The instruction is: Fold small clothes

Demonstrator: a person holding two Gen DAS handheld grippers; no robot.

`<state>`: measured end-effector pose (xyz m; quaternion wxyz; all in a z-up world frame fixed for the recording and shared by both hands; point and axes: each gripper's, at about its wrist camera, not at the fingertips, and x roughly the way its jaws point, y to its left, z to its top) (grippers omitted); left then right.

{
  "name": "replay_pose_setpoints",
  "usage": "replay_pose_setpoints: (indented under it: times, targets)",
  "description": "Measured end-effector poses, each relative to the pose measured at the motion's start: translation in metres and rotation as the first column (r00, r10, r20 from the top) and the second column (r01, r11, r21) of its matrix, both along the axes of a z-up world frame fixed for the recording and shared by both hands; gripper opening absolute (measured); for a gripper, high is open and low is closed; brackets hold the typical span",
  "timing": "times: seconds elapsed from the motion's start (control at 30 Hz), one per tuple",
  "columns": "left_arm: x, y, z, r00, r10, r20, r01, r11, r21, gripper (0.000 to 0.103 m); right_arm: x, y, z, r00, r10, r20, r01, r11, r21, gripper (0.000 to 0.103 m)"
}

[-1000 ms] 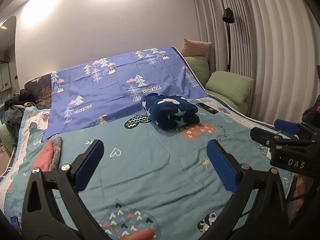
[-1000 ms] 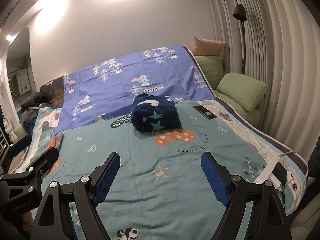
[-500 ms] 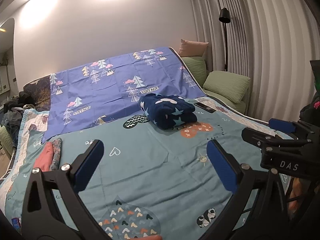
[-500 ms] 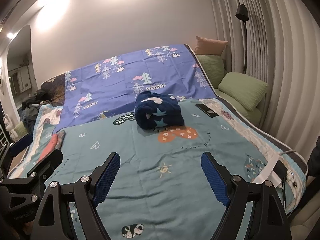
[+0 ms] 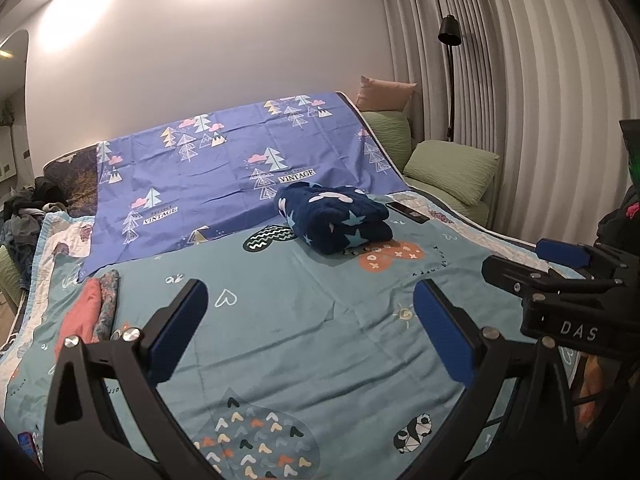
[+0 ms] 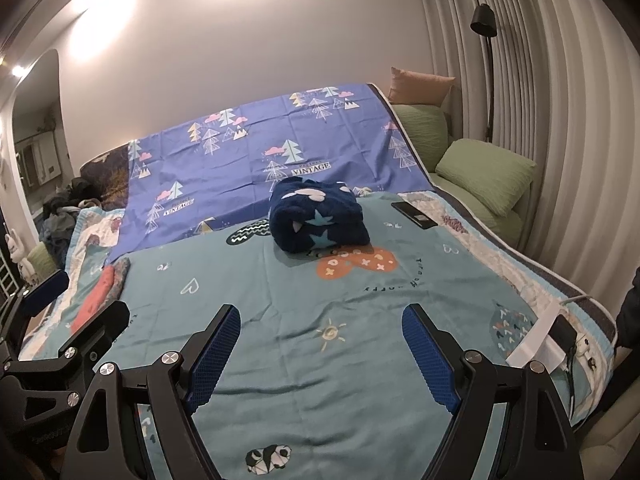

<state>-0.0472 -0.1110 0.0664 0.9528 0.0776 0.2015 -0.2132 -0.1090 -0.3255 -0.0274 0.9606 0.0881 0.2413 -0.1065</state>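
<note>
A folded navy fleece garment [image 5: 334, 218] with pale stars sits on the teal bedspread [image 5: 288, 320], well beyond both grippers; the right wrist view shows the garment [image 6: 316, 218] at mid-bed. My left gripper [image 5: 310, 324] hovers over the near part of the bed, open, nothing between its blue pads. My right gripper [image 6: 320, 346] is likewise open and empty above the bedspread [image 6: 312, 292]. A small folded red and patterned pile [image 5: 94, 312] lies at the bed's left edge, and this pile [image 6: 102, 292] shows in the right wrist view too. Each gripper appears at the other view's side.
A purple tree-print sheet [image 5: 240, 168] covers the far half of the bed. A black phone [image 6: 414, 216] lies right of the fleece. Green cushions [image 6: 484, 180] and a floor lamp [image 6: 486, 40] stand by the curtain. A heap of clothes [image 5: 24, 212] is far left. A white charger block [image 6: 552, 340] sits at the bed's right edge.
Both views have shifted slightly: the fleece bundle and bed pattern sit a little differently in frame. The jaws of both grippers have stayed as wide as before and empty.
</note>
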Motion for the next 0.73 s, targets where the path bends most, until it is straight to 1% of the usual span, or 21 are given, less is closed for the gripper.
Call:
replay_pose_setpoints:
  times: [0.73]
  targets:
    - [0.0052,0.0027,-0.004,1.0,0.019,-0.012,-0.019,1.0,0.001,0.102,0.0064,0.0004,-0.006,1.0,0.006,-0.014,-0.006,1.0,0.0,0.085]
